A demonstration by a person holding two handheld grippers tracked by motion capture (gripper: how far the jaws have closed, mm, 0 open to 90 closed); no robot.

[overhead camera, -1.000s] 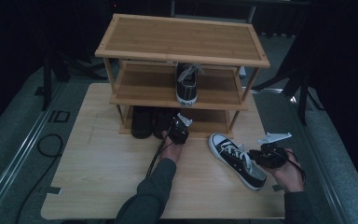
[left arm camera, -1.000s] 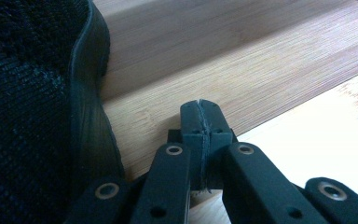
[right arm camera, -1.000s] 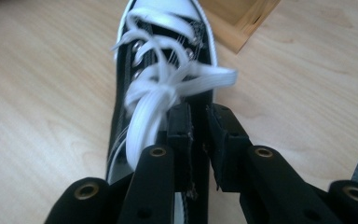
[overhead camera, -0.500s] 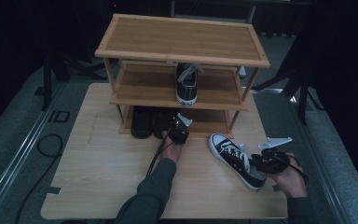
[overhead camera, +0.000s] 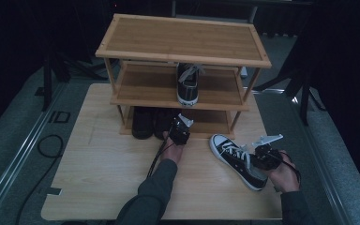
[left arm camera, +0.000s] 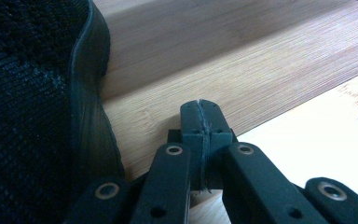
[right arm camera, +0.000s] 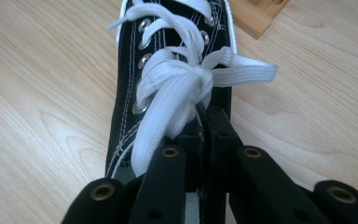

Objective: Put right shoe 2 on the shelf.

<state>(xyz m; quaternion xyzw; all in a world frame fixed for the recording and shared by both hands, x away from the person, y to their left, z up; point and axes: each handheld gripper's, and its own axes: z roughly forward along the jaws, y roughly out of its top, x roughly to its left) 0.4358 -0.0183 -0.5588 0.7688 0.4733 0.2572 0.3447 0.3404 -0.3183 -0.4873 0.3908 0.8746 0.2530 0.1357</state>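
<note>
A black canvas sneaker [overhead camera: 234,157] with white laces and a white sole lies on the wooden table [overhead camera: 108,168], right of centre, toe pointing at the rack. My right gripper [overhead camera: 255,161] sits at its heel end. In the right gripper view the jaws [right arm camera: 207,121] are closed on the sneaker [right arm camera: 168,60] at its opening, just under the lace bow. My left gripper [overhead camera: 178,125] is at the front of the rack's bottom shelf [left arm camera: 214,60]. It [left arm camera: 200,109] is shut with nothing in it, right beside a black mesh shoe [left arm camera: 28,116].
The three-level bamboo shoe rack [overhead camera: 183,42] stands at the back of the table. A matching black sneaker [overhead camera: 187,86] is on the middle shelf, heel outward. A pair of dark shoes [overhead camera: 143,121] fills the left of the bottom shelf. A cable [overhead camera: 51,143] lies on the floor at left.
The right hand has shifted slightly toward the near edge while staying at the sneaker. The left gripper has stayed at the bottom shelf.
</note>
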